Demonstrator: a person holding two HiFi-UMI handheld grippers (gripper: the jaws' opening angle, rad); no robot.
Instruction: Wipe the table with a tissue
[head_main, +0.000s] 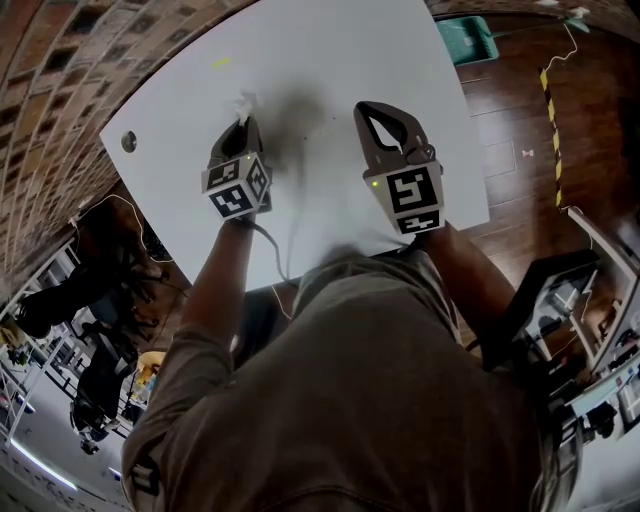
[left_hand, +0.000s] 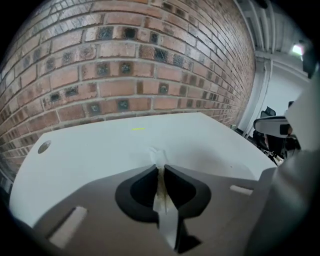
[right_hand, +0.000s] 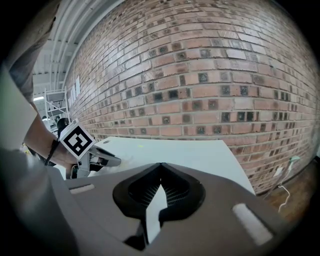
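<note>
The left hand-held gripper (head_main: 243, 120) is clenched on a tissue (left_hand: 157, 156), and a tuft of it pokes past the tips over the middle of the bench (head_main: 330, 50). The right hand-held gripper (head_main: 363, 107) is closed on nothing above the bench's right half. To wipe well, press the tuft flat on the bench, pinch firmly, and sweep in overlapping strokes.

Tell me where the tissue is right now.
The tissue is pinched between the shut jaws of the left gripper, its tip poking out over the white table, left of the right gripper in the head view.
</note>
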